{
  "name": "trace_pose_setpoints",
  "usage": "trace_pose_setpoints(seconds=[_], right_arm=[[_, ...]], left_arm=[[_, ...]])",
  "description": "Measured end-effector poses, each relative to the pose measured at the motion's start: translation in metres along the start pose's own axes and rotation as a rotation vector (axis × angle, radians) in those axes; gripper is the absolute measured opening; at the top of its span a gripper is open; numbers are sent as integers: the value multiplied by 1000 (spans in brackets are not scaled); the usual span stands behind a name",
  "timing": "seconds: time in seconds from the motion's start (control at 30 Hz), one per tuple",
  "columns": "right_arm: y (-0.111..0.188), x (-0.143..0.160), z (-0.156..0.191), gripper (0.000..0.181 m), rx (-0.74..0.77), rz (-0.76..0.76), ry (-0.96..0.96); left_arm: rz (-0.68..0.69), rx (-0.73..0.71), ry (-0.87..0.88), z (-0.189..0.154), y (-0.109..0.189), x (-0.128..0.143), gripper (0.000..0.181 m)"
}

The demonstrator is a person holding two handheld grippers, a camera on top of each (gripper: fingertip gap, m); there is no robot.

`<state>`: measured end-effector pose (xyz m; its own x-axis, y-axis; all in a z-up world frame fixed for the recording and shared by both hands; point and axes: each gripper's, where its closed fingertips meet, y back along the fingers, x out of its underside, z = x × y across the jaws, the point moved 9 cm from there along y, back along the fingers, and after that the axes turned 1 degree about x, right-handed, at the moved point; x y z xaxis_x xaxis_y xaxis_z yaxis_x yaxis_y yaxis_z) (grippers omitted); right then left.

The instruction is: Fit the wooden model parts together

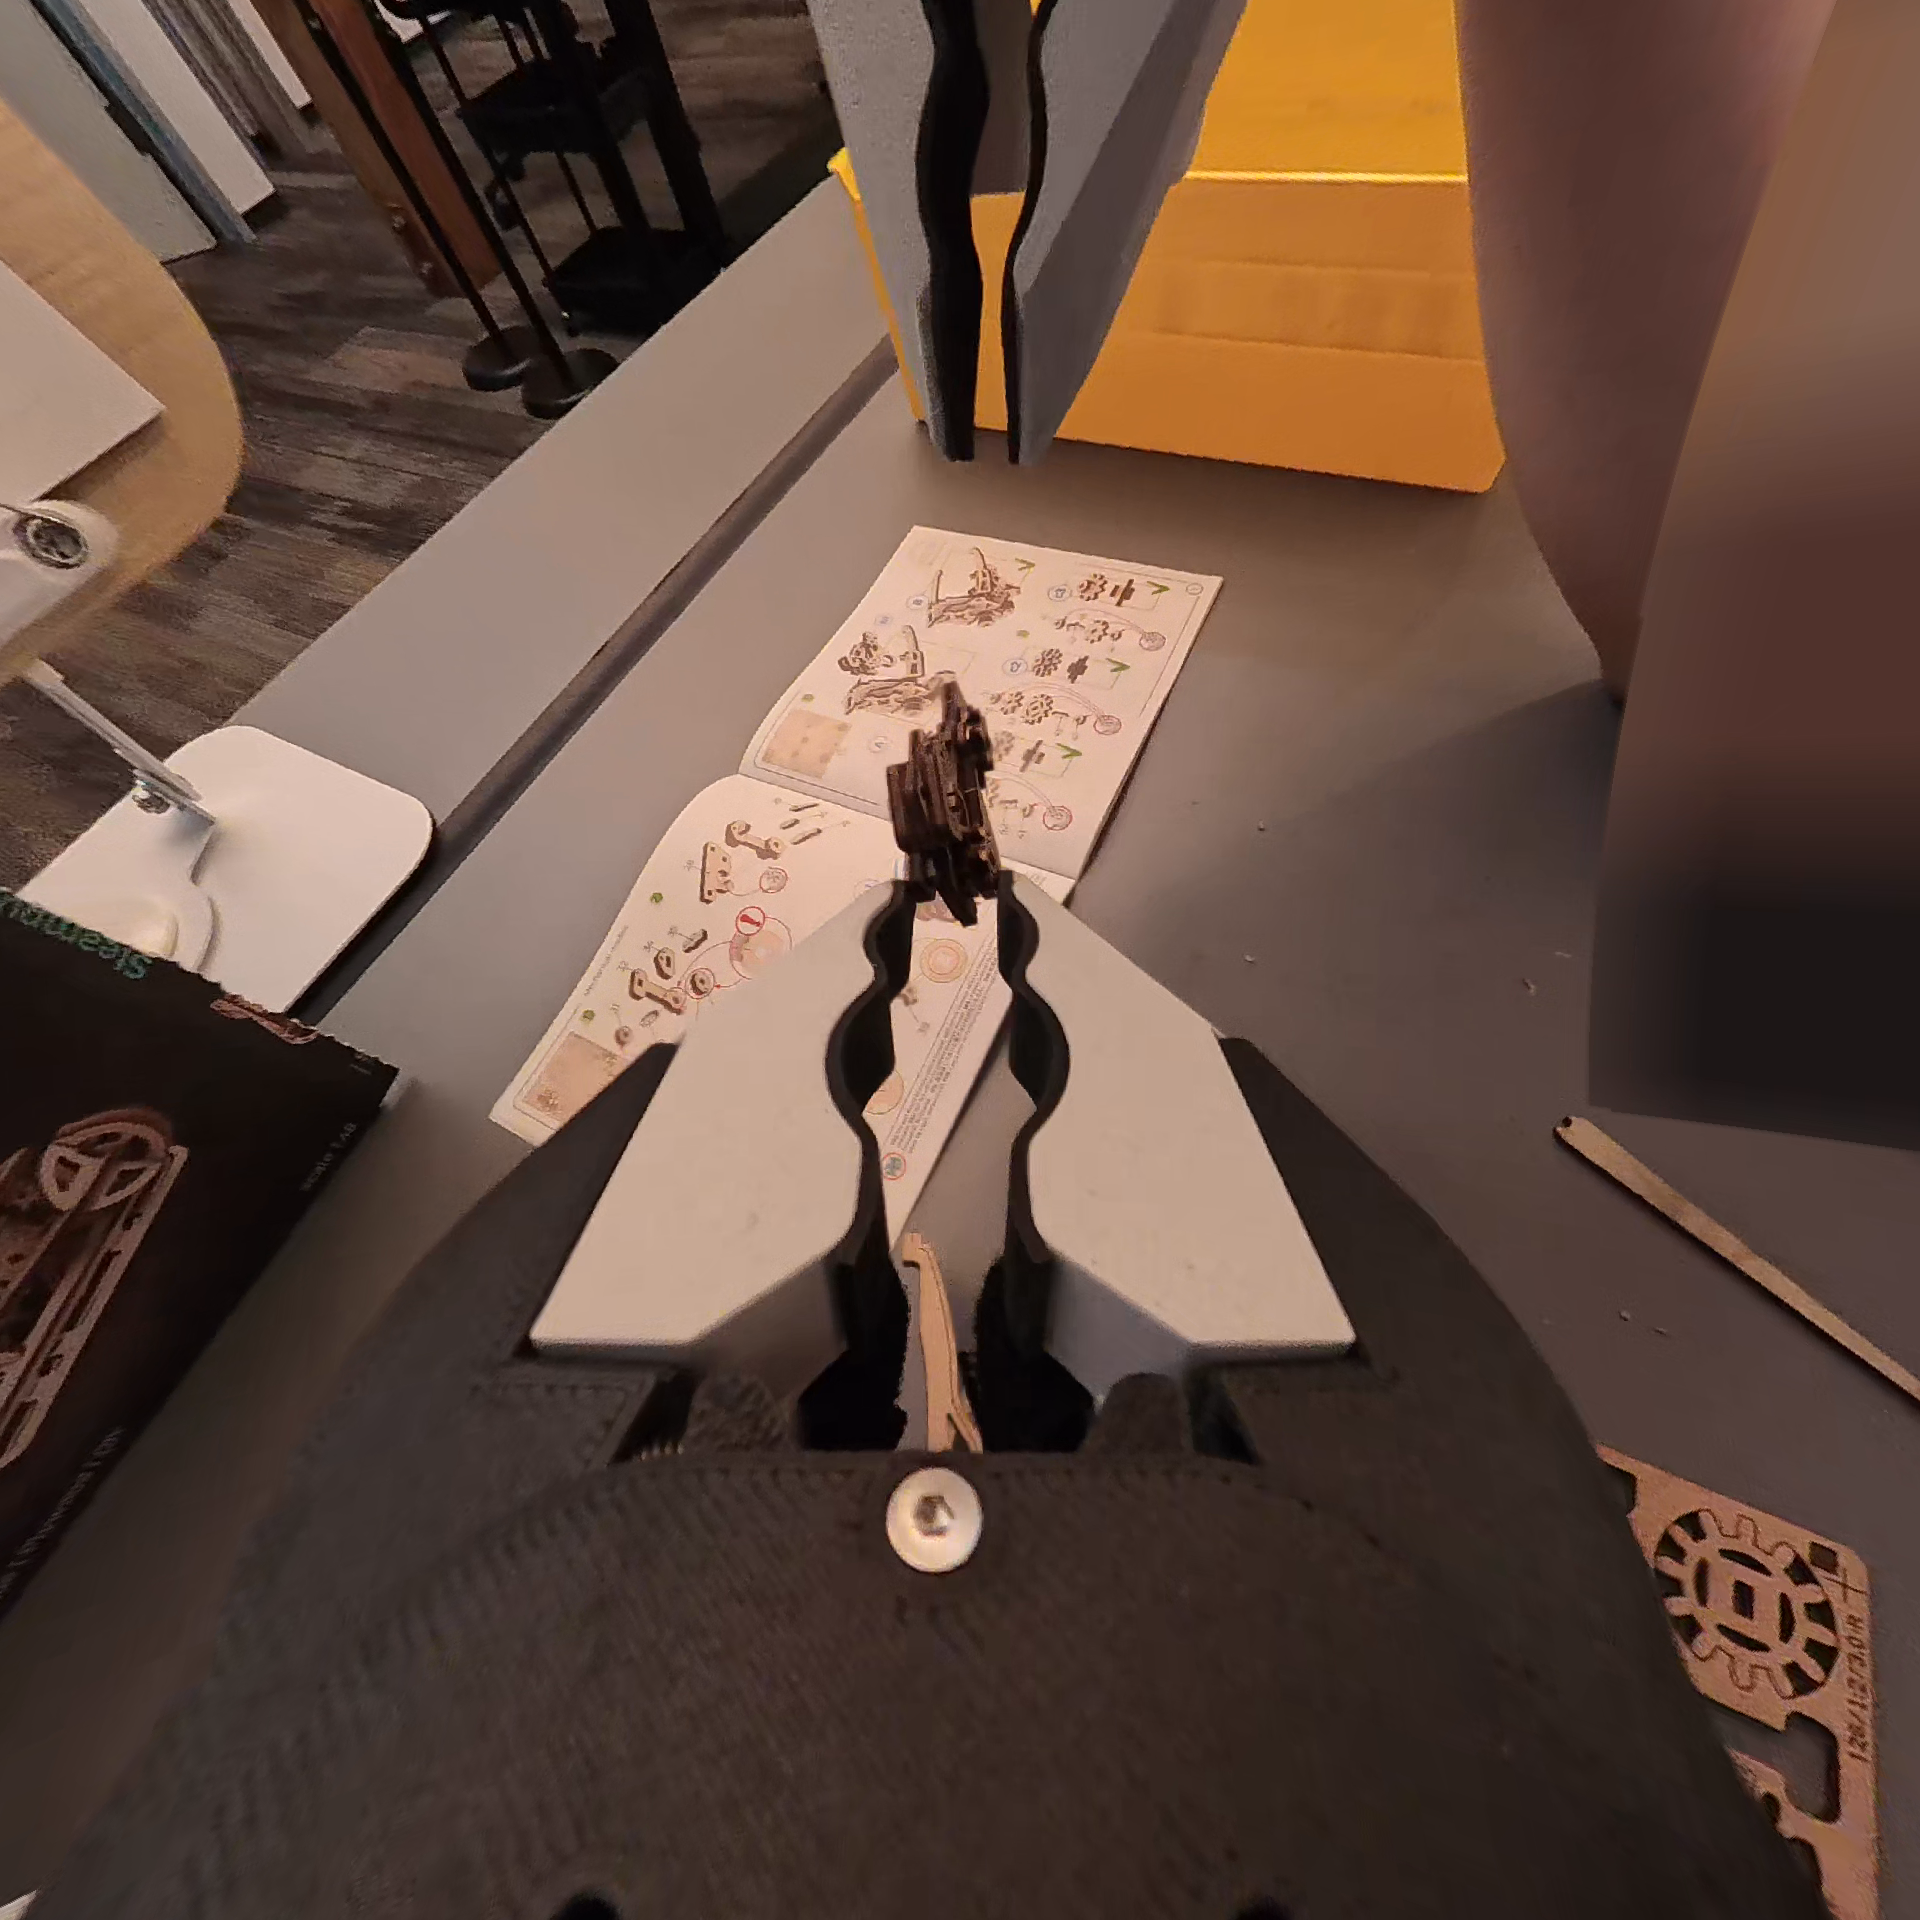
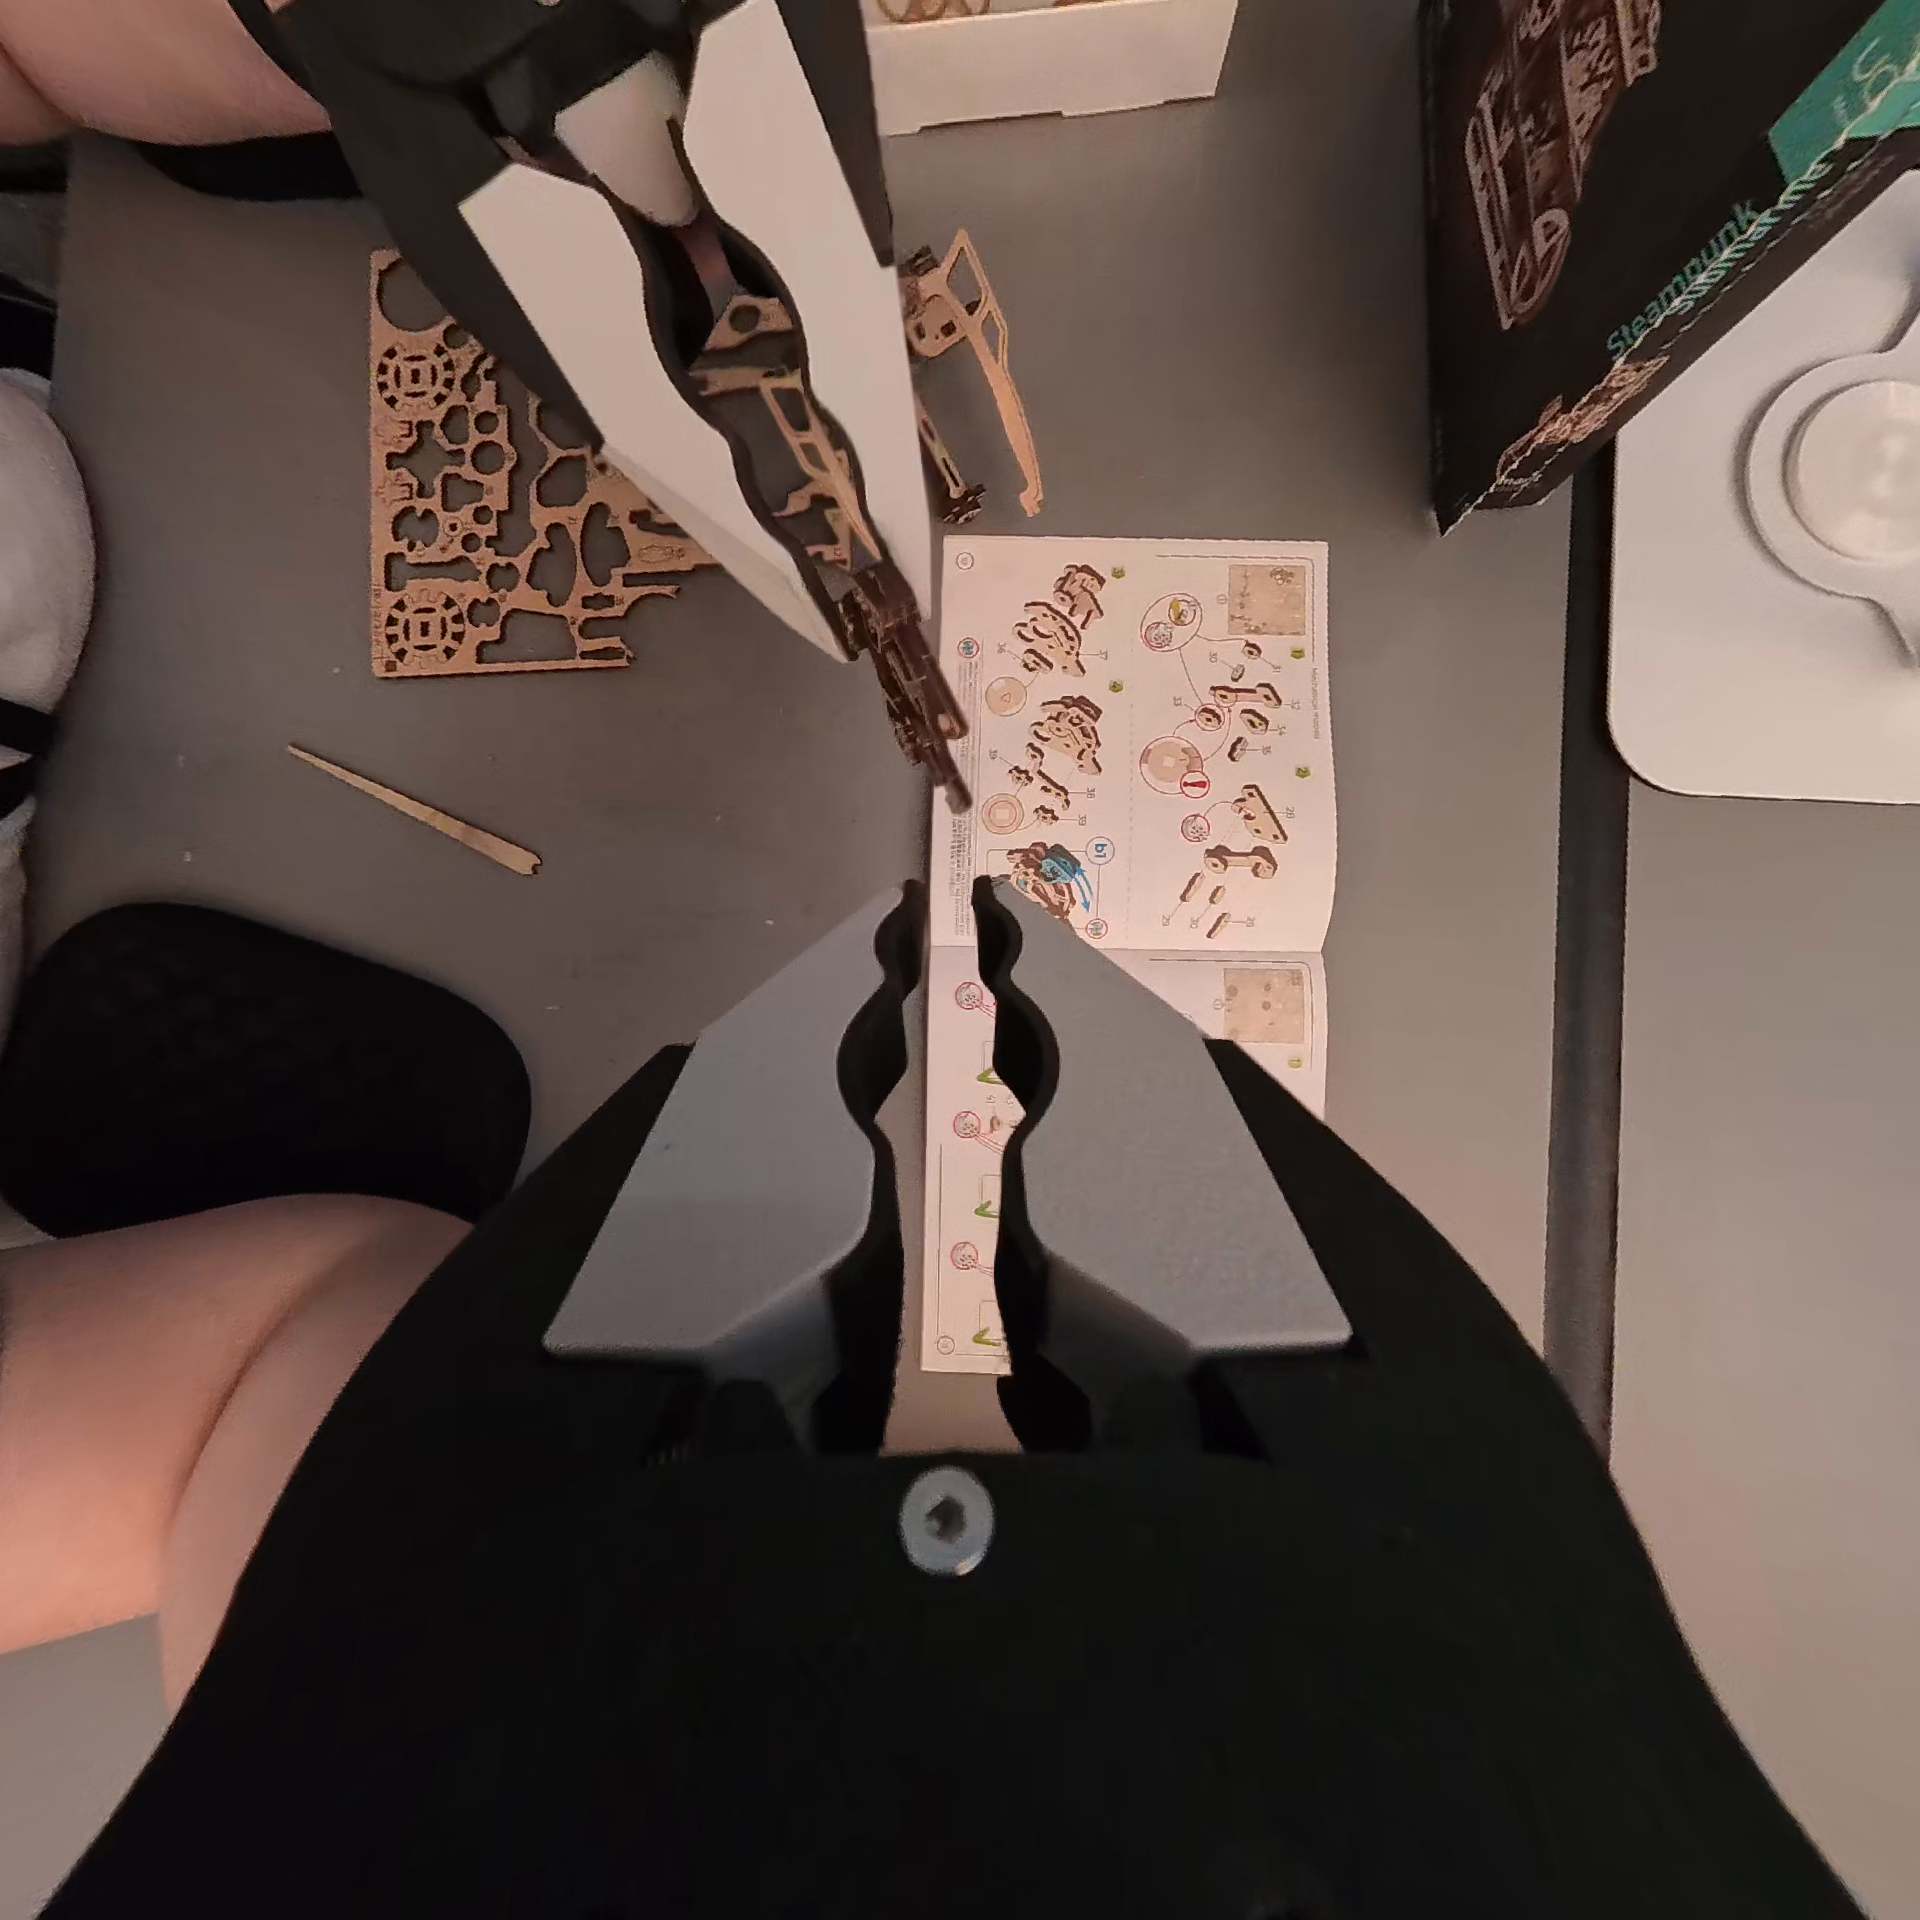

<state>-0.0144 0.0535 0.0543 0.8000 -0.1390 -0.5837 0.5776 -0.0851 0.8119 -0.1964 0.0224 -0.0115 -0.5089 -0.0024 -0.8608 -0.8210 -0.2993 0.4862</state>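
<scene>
**Sub-assembly held, mate not yet picked up**

Left gripper (image 1: 951, 904) has its fingertips clamped on a small dark wooden sub-assembly (image 1: 943, 821), which juts forward past the tips and hangs above the open instruction sheet (image 1: 977, 707). Farther back between its fingers a pale wooden strip (image 1: 940, 1340) shows, though whether it is held there or simply lies on the table below cannot be told. Right gripper (image 2: 943, 891) hovers over the same sheet with its jaws nearly together, only a thin gap left, and nothing visible between them; its tips point toward the held piece, near but apart.

Beyond, on the grey table (image 2: 675, 810), lie a loose wooden stick (image 2: 416, 810), a larger pale frame part (image 2: 987, 384) just beside the left gripper's fingers, and a punched-out parts sheet (image 2: 488, 540) with most shapes already removed. The dark kit box (image 2: 1579, 260) stands at the far right.

Judging by the emptied sheet and the built-up piece, some assembly seems done; the pale frame still lies separate, so joining appears to remain.
</scene>
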Motion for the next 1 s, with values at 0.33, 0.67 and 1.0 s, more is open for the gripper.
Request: trace_pose_setpoints(seconds=[0.33, 0.67, 1.0], right_arm=[[-13, -10, 10, 9, -44, 55, 77], [-41, -29, 8, 13, -100, 86, 143], [-54, -29, 6, 8, -127, 124, 164]], left_arm=[[12, 11, -22, -3, -6, -3, 14], [14, 14, -45, -6, -6, -3, 15], [17, 15, -84, -8, -5, -2, 15]])
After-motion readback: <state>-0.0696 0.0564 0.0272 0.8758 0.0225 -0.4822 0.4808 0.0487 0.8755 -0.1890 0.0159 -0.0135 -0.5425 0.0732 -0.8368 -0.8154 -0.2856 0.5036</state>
